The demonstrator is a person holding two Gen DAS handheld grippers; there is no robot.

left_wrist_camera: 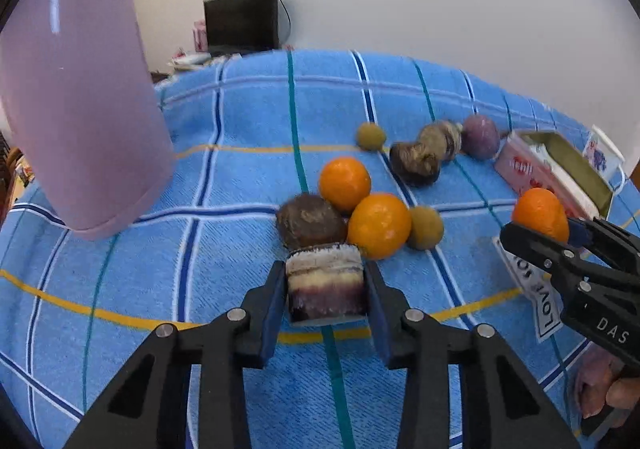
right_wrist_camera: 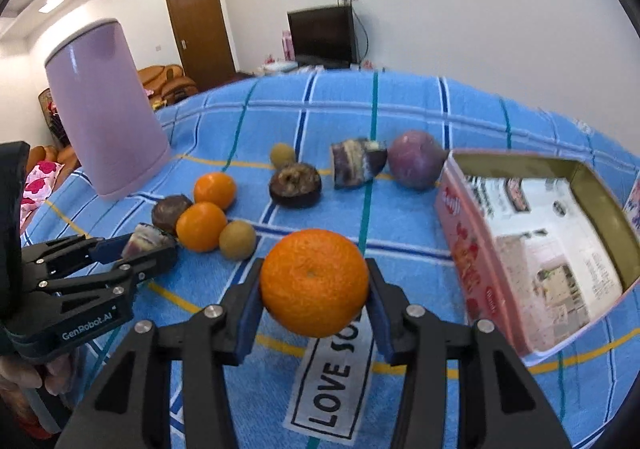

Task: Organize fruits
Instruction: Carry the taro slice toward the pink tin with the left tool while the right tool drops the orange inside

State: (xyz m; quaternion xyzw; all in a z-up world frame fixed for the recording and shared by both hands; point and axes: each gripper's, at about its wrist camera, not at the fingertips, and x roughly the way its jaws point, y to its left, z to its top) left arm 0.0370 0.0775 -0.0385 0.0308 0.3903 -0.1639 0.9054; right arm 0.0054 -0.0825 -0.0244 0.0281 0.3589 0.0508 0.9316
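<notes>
The right gripper [right_wrist_camera: 314, 285] pinches an orange [right_wrist_camera: 314, 283] across its widest part, 1 blue pad on each side, lifted above the blue checked cloth [right_wrist_camera: 400, 109] and its "LOVE" label [right_wrist_camera: 334, 373]. The open pink tin [right_wrist_camera: 532, 245] sits just to its right, tilted with its mouth toward the camera. The orange looks firm under a thin, dimpled, slightly waxy rind; being round, it would likely roll out of a grip set off-centre, so the hold across the middle seems right. Moderate pressure should do; a hard squeeze could bruise it.

The left gripper [left_wrist_camera: 326, 295] is closed on a short cut chunk [left_wrist_camera: 326, 293], purple-skinned with pale layered flesh, pads flat against its 2 sides. That piece looks stiff and light, and its flat-ish flanks should hold steadier than a sphere, though the cut faces may be damp.

On the cloth beyond, 2 more oranges [left_wrist_camera: 362, 205] touch each other, with a dark brown fruit [left_wrist_camera: 310, 221] against them and a small olive-green fruit [left_wrist_camera: 425, 227] beside. Farther back lie another green fruit [left_wrist_camera: 371, 136], a dark fruit [right_wrist_camera: 295, 185] with a pale rough top, a second cut chunk [right_wrist_camera: 356, 165] and a rounded purple fruit [right_wrist_camera: 414, 165] close by the tin's corner. A tall mauve container [right_wrist_camera: 108, 109] stands well apart on the left.
</notes>
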